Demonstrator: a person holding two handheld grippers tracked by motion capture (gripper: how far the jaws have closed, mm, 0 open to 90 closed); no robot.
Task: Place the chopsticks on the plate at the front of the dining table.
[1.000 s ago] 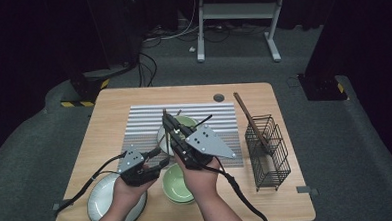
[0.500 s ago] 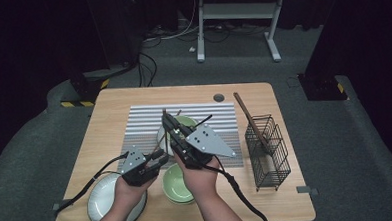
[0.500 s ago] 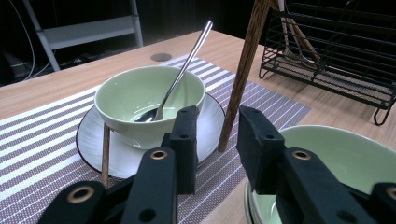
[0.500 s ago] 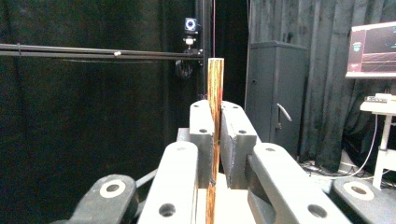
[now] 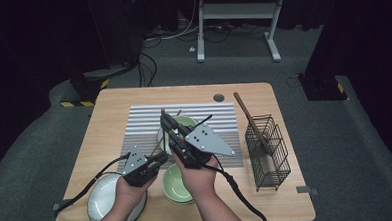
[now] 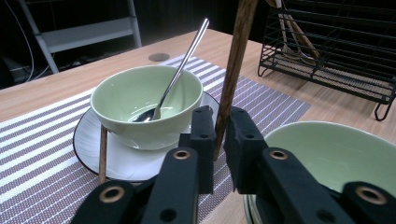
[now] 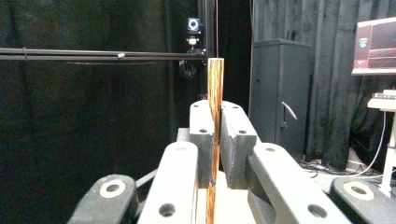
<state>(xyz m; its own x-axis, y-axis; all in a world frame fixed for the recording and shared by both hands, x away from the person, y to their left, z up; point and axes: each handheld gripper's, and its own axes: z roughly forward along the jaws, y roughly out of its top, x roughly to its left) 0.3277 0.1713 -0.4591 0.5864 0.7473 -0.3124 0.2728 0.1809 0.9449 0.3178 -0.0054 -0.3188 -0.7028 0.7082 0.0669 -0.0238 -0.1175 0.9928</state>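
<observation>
Fingers of the left gripper (image 6: 219, 140) have just closed, pinching the wooden chopstick (image 6: 233, 70); right gripper (image 7: 216, 135) fingers pinch it higher. Judged light, stiff and slippery, so grip mid-shaft.

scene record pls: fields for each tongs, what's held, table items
left tongs: jaws have just closed, now shut on wooden chopstick, low on its shaft
right tongs: shut on the same chopstick, higher up
second chopstick: leans against the saucer
bowl on saucer: green, metal spoon inside
near bowl: green, by the hands
plate: front left of table
wire rack: right side, wooden utensil in it
striped mat: under the saucer
</observation>
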